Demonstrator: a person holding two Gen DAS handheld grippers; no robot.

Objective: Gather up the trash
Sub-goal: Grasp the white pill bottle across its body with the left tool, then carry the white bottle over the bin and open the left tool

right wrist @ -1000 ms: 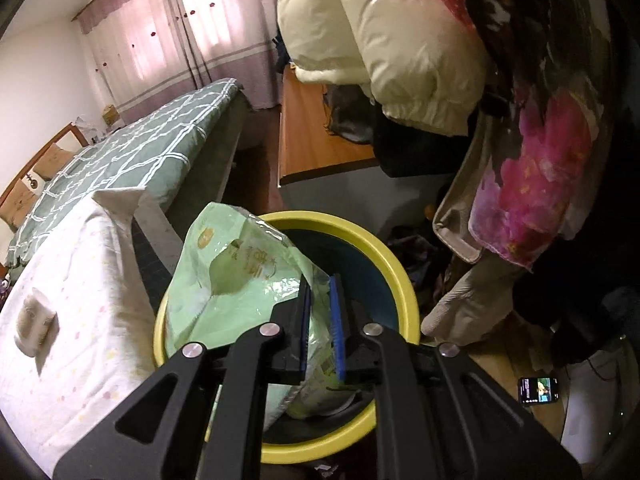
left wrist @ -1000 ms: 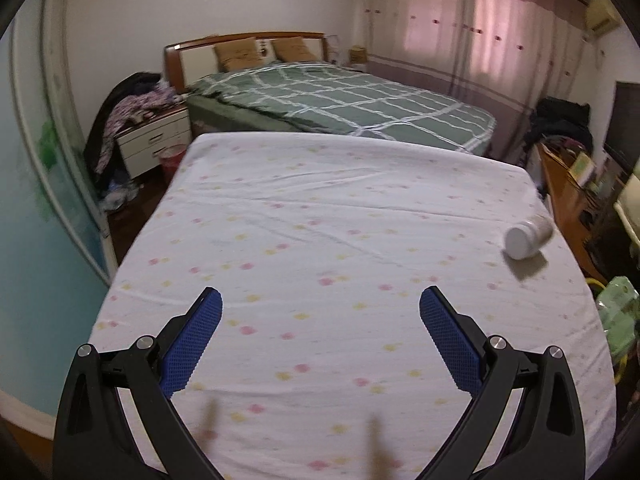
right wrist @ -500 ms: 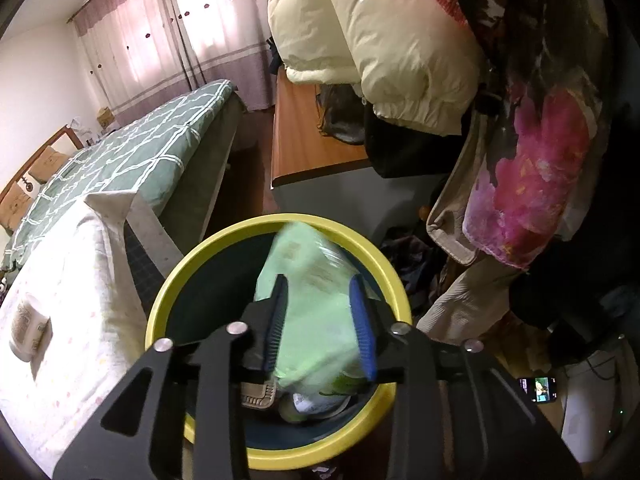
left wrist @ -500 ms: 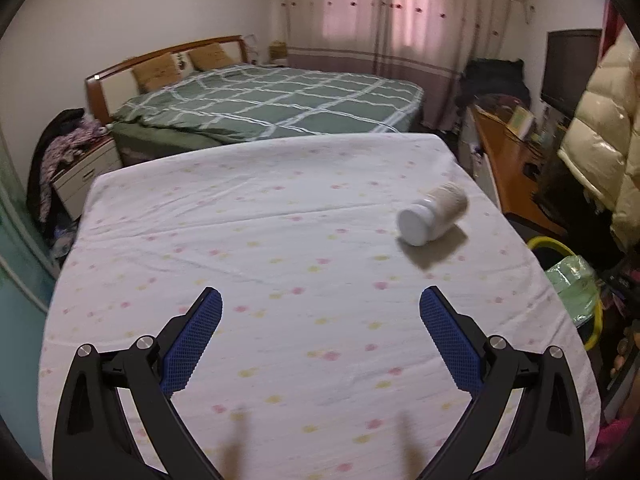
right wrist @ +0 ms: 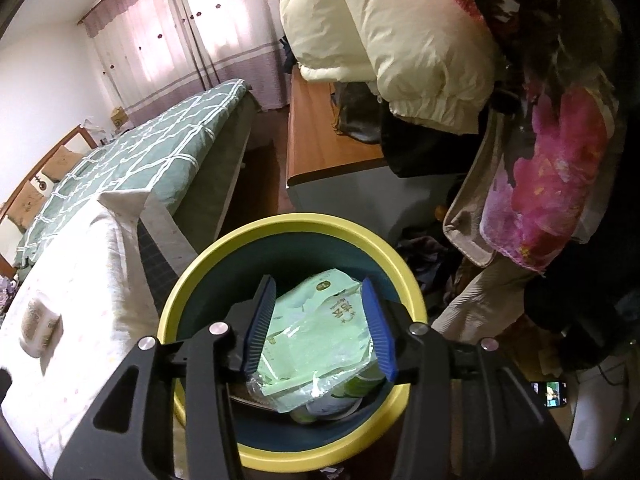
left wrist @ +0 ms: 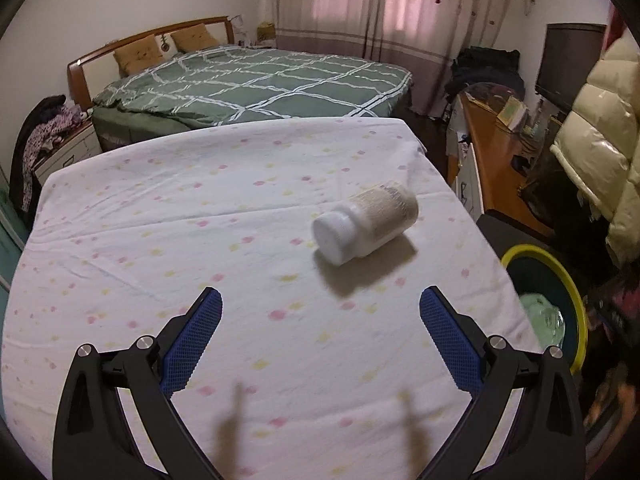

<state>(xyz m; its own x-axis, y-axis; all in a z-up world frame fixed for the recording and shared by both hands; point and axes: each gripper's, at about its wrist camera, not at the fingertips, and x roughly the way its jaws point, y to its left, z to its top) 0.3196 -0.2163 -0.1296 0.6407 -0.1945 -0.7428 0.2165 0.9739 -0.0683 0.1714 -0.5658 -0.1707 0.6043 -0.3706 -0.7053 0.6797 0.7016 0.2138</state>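
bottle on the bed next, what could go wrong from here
The white bottle lies on its side on the soft sheet, so it may roll away when the open left gripper closes on it. It could roll off the bed's edge, missing the yellow-rimmed bin.

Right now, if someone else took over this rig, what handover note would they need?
Right gripper: open above the yellow-rimmed bin, jaws just opened; the green packet lies in the bin, released.
Left gripper: open, empty, over the spotted sheet, facing the white bottle.
Done: packet binned.
Left: the bottle, lying on its side near the bed edge beside the bin.
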